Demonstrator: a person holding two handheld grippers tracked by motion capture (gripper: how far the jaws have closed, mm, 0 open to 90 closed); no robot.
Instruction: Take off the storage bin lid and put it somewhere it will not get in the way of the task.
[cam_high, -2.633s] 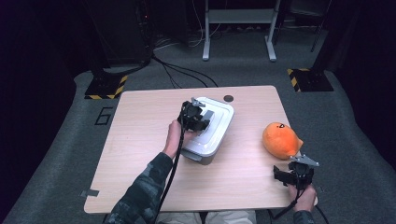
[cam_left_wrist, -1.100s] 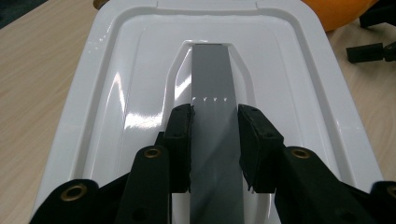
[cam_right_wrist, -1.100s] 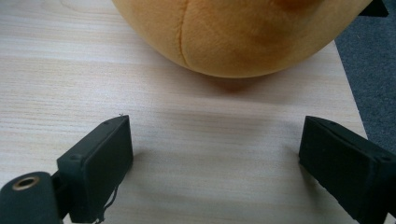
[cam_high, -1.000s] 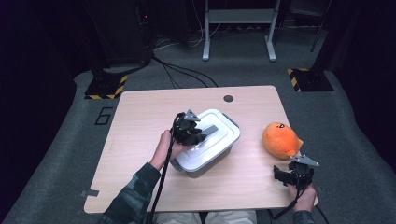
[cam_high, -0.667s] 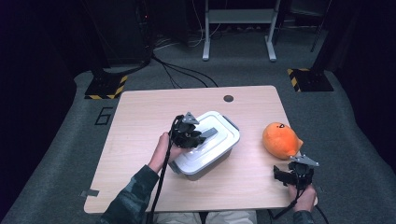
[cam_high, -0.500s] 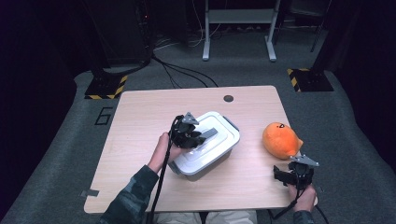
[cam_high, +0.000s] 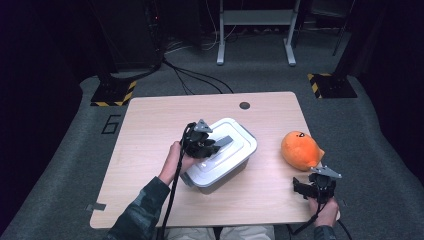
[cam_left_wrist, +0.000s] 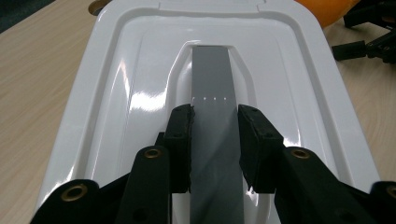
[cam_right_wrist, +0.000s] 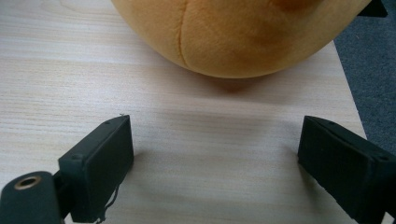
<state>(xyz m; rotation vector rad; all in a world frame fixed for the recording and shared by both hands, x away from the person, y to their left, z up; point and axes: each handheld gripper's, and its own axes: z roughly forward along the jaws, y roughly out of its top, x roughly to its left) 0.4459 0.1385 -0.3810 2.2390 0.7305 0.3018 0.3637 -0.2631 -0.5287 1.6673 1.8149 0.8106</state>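
A white plastic box (cam_high: 239, 156) with a lid (cam_left_wrist: 116, 93) stands turned at an angle in the middle of the table. My left gripper (cam_high: 214, 146) (cam_left_wrist: 215, 128) is shut on the grey handle (cam_high: 226, 141) (cam_left_wrist: 210, 74) that runs along the lid's top, one pad on each side of it. An orange plush toy (cam_high: 300, 149) (cam_right_wrist: 233, 32) lies at the right side of the table. My right gripper (cam_high: 315, 183) (cam_right_wrist: 215, 154) rests low over the wood just in front of the toy, open wide, with nothing between its fingers.
The light wooden table (cam_high: 150, 130) has a round cable hole (cam_high: 244, 105) near its far edge. The right gripper is close to the table's right front corner. Grey carpet, cables and stand feet with yellow-black tape (cam_high: 114, 95) surround the table.
Since the earliest frame the box has come nearer to the person and turned at an angle, with my left gripper on its handle. Over the last second nothing has visibly moved.
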